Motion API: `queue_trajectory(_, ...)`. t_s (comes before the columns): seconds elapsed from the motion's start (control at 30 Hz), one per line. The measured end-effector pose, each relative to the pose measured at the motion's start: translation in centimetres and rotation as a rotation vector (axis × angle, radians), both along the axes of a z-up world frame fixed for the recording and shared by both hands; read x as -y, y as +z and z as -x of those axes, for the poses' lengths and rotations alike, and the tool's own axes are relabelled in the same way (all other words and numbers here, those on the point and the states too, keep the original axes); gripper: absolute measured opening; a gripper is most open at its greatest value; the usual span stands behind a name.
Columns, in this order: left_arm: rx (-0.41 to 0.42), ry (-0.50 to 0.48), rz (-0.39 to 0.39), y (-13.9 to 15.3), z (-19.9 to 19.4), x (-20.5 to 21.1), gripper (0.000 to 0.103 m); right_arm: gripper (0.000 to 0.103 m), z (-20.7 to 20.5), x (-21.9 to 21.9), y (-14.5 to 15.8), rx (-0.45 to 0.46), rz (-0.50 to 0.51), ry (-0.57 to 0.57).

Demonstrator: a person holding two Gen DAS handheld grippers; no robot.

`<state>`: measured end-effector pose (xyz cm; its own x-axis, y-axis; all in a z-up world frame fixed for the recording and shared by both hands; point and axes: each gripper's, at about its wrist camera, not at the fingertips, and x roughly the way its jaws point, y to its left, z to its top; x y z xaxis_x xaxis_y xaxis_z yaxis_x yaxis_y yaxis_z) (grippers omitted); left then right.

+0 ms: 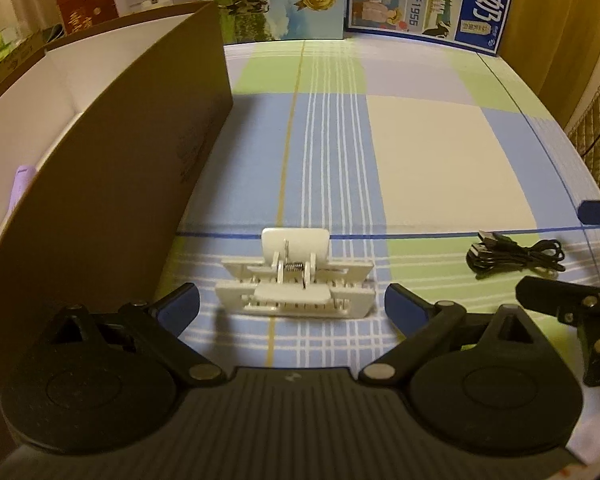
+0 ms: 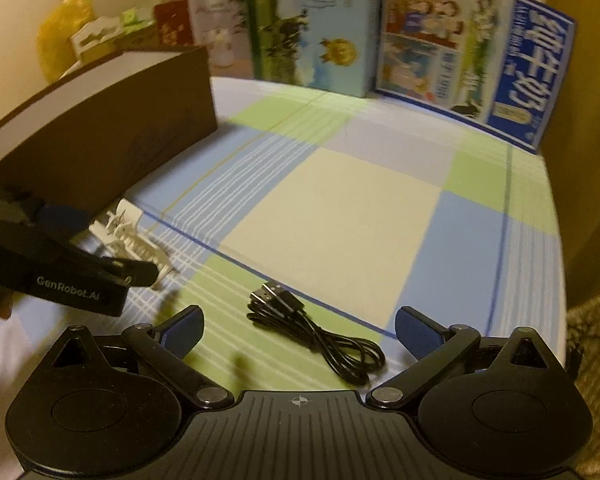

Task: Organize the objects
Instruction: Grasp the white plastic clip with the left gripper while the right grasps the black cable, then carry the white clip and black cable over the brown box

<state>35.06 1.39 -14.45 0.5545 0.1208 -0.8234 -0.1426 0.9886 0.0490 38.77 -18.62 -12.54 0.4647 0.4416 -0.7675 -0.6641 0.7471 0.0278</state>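
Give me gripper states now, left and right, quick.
Left gripper: open, holding nothing, fingers either side of the white clip.
Right gripper: open, empty, the black USB cable lying between its fingers.

Checked tablecloth [image 1: 440, 152], white clip [image 1: 296, 280], black cable [image 2: 316, 332], brown box [image 1: 120, 184]

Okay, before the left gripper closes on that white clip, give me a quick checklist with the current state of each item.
1. Left gripper jaws open wide: ok.
2. White clip lies between the jaws, roughly centred: ok.
3. Jaws already touching the clip: no, a gap shows on both sides.
4. Brown box stands close on the left; clearance for the left finger: cannot tell.
5. Right gripper open and holding nothing, poised near the black cable: ok.
6. Right gripper out of the left one's way: ok, it stands off to the side.
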Motion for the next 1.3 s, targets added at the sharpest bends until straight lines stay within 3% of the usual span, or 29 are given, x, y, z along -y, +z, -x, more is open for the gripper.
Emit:
queue_trajectory(0.2,0.009,-0.035,-0.025,-0.6,-0.8,0.1,0.096,0.079,-0.8,-0.7,-1.3,-0.009,0.046,0.078)
queue_trajectory(0.33,-0.004,-0.063,-0.037,-1.0,-1.2,0.2,0.085,0.056,-1.3,-0.9,-2.0,-0.015,0.067,0.098)
queue_trajectory(0.47,0.001,-0.074,-0.036,-1.0,-1.0,0.1,0.085,0.033,-1.5,-0.7,-2.3,-0.041,0.08,0.08)
queue_trajectory(0.63,-0.001,-0.084,-0.03,-1.0,-0.5,0.1,0.085,0.016,-1.4,0.1,-1.9,-0.119,0.063,-0.002)
queue_trajectory(0.83,-0.016,-0.113,-0.013,-0.7,1.1,0.4,0.085,0.015,0.6,1.0,-1.2,-0.196,0.037,-0.1)
queue_trajectory(1.2,-0.038,-0.141,0.028,-0.1,6.1,1.0,0.085,0.015,7.6,1.0,-0.8,-0.231,0.041,-0.083)
queue_trajectory(1.3,-0.043,-0.133,0.034,0.0,7.5,1.0,0.085,0.026,8.7,0.9,-0.9,-0.194,0.041,-0.096)
